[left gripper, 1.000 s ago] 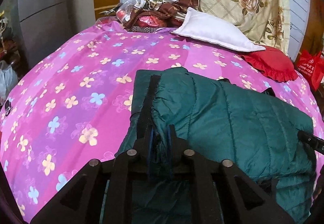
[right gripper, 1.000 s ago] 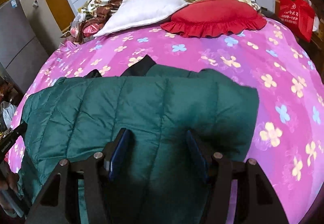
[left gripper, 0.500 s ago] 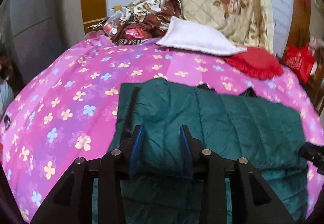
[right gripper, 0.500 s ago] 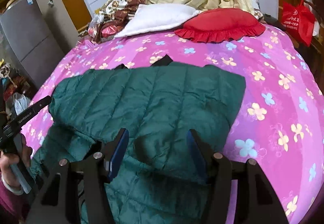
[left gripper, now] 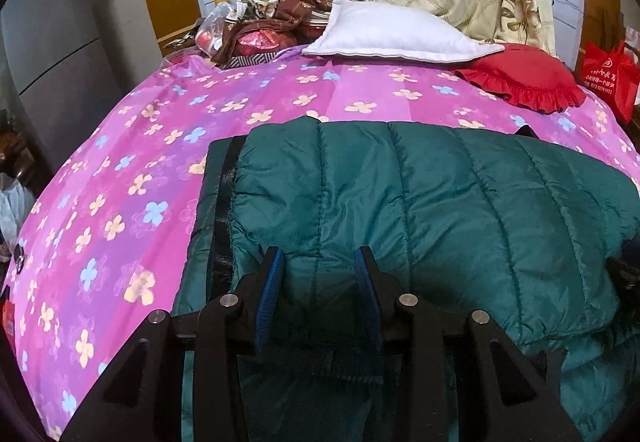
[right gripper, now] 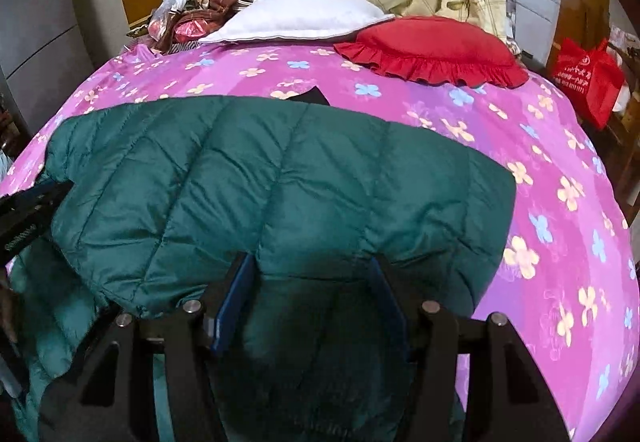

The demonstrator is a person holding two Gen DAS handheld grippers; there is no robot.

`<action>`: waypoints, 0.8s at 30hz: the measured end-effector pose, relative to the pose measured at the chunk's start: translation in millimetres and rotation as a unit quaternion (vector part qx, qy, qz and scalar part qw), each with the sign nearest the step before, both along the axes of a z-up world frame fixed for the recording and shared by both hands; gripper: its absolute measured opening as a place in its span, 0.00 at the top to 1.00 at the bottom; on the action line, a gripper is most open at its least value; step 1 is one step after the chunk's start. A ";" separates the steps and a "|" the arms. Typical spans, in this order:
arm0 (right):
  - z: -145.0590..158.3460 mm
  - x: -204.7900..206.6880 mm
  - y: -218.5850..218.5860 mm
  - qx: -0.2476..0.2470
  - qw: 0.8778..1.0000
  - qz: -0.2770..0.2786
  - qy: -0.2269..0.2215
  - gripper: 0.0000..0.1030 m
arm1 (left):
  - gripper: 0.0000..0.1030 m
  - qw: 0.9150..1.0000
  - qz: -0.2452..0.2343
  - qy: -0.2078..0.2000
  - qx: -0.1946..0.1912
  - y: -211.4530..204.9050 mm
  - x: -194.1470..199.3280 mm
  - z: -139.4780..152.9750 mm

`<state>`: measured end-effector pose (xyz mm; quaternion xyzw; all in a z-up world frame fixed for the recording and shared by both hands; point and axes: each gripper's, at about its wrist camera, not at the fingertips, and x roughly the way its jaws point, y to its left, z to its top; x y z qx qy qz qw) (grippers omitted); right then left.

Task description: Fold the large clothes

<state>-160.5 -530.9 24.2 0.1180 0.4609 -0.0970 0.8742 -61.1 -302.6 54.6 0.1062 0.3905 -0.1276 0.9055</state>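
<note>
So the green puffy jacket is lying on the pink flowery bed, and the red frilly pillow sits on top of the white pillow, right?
Not quite. The white pillow sits on top: its corner overlaps the red frilly pillow, as the right wrist view shows. The rest is right: the green puffy jacket lies on the pink flowery bed.

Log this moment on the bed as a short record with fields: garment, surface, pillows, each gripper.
garment: green quilted jacket, upper layer folded over a lower one, lying flat
surface: pink flowered bedsheet
pillows: white pillow and red frilled cushion at the far end of the bed, apart from the jacket
left gripper: jaws apart over the jacket, pads not pressing the fabric
right gripper: jaws apart at the near fold edge, nothing clamped
beside bed: red bag at the right
</note>
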 end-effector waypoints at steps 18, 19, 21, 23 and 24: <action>-5.1 -14.4 -8.9 0.000 1.000 -0.007 0.003 0.39 | 0.85 1.000 -0.003 0.011 -0.026 0.9 7.4 -4.0; -6.7 -12.6 -8.1 -0.003 1.000 -0.007 0.003 0.39 | 0.85 1.000 -0.003 0.011 -0.029 1.2 7.8 -4.3; -7.4 -10.0 -7.7 -0.007 1.000 -0.004 0.002 0.38 | 0.84 0.999 -0.003 0.012 -0.031 1.9 8.1 -5.0; -5.8 -11.3 -9.0 -0.001 1.000 -0.006 0.000 0.38 | 0.84 0.999 -0.004 0.014 -0.035 3.1 8.2 -5.2; -1.8 -14.0 -9.5 0.003 1.000 -0.010 -0.001 0.38 | 0.84 0.999 -0.005 0.016 -0.039 4.5 8.2 -4.6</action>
